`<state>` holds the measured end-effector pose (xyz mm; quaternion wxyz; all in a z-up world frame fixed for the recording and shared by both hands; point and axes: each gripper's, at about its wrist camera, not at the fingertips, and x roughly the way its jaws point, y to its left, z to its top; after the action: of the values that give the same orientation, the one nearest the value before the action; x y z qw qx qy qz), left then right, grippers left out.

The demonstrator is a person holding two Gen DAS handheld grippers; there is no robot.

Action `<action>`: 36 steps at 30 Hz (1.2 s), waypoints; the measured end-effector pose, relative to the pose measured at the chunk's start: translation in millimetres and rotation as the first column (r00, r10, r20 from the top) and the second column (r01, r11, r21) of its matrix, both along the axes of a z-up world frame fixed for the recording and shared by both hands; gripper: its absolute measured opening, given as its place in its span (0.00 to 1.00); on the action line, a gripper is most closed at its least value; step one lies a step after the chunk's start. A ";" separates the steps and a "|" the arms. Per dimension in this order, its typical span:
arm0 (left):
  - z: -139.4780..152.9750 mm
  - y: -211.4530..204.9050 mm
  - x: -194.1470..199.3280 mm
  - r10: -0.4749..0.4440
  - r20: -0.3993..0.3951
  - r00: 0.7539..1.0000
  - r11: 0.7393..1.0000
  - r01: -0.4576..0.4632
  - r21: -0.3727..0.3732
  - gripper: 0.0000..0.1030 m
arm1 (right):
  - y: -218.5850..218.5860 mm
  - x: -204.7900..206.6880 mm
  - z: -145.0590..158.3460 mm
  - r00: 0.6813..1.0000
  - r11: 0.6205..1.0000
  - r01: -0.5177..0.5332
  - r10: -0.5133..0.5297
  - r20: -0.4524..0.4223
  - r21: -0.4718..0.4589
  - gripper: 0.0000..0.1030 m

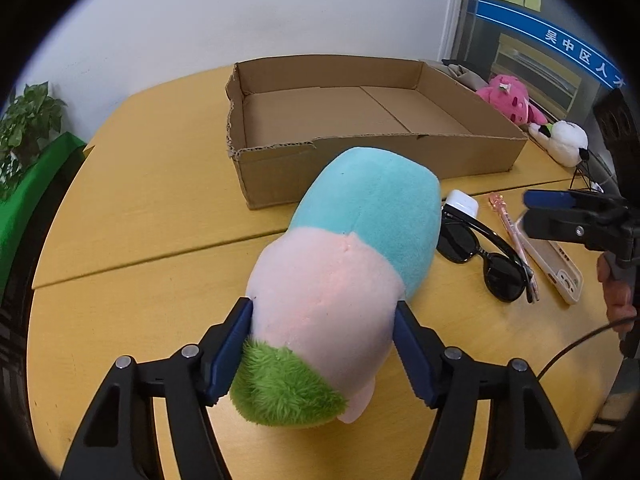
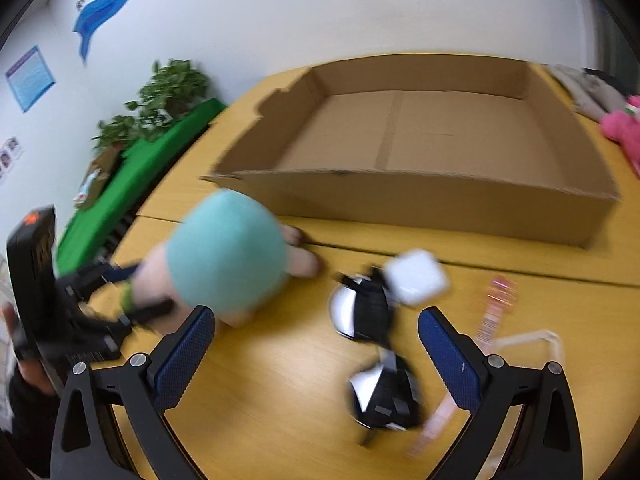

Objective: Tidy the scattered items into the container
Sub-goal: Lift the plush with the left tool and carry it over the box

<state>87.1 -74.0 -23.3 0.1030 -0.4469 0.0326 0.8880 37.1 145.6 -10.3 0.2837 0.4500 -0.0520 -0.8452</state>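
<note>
My left gripper [image 1: 324, 316] is shut on a plush toy [image 1: 348, 264] with a teal, pink and green body, gripping its pink part above the yellow table. The toy also shows in the right wrist view [image 2: 228, 252]. An empty cardboard box [image 1: 372, 156] stands behind it and also shows in the right wrist view [image 2: 440, 200]. My right gripper [image 2: 316, 336] is open over black sunglasses [image 2: 372, 340]; it also shows at the right of the left wrist view [image 1: 528, 212]. Beside the sunglasses [image 1: 484, 256] lie a white case [image 1: 462, 202], a pink pen [image 1: 508, 232] and a phone [image 1: 556, 264].
A pink plush [image 1: 512, 100] and a white plush [image 1: 564, 140] lie right of the box. A potted plant [image 1: 24, 128] and a green surface [image 1: 28, 196] stand beyond the table's left edge. The right wrist view is blurred by motion.
</note>
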 end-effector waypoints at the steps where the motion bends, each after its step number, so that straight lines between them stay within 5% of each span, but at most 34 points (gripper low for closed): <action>1: -0.4 2.6 2.3 0.012 -0.005 1.000 1.000 -0.012 -0.007 0.66 | -12.0 -4.4 1.4 1.000 0.999 -0.019 0.019 0.013 -0.037 1.00; 7: -1.7 10.9 10.7 0.046 -0.030 0.998 0.998 -0.046 -0.030 0.64 | -66.8 -34.2 -20.4 0.994 0.998 -0.060 0.063 0.093 -0.034 0.94; 11: -3.6 2.0 12.0 0.080 -0.029 0.996 0.997 -0.080 -0.001 0.61 | -86.2 -46.6 -41.0 0.974 0.987 -0.098 0.122 0.190 -0.130 0.85; 17: 4.9 4.9 15.5 0.060 -0.048 0.997 0.998 -0.061 -0.016 0.53 | -90.2 -35.9 -25.1 0.979 0.982 -0.152 0.166 0.122 -0.114 0.67; 21: 33.8 11.5 14.3 0.042 -0.117 0.992 0.999 -0.042 0.008 0.51 | -82.6 -24.5 12.3 0.993 0.989 -0.120 0.119 -0.015 -0.090 0.62; 30: 164.6 31.1 -53.3 -0.035 -0.380 0.924 0.999 0.036 -0.006 0.51 | -54.6 -82.4 174.7 0.956 0.992 -0.086 0.055 -0.287 -0.095 0.61; 36: 212.6 26.8 -162.2 -0.018 -0.356 0.934 1.000 0.024 0.012 0.50 | -68.2 -184.4 237.6 0.961 0.993 -0.109 0.096 -0.258 -0.037 0.62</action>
<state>-75.1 -47.1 189.2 0.1086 -0.2779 0.0483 0.9532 -147.3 77.3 227.3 0.3426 0.3322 -0.0131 -0.8787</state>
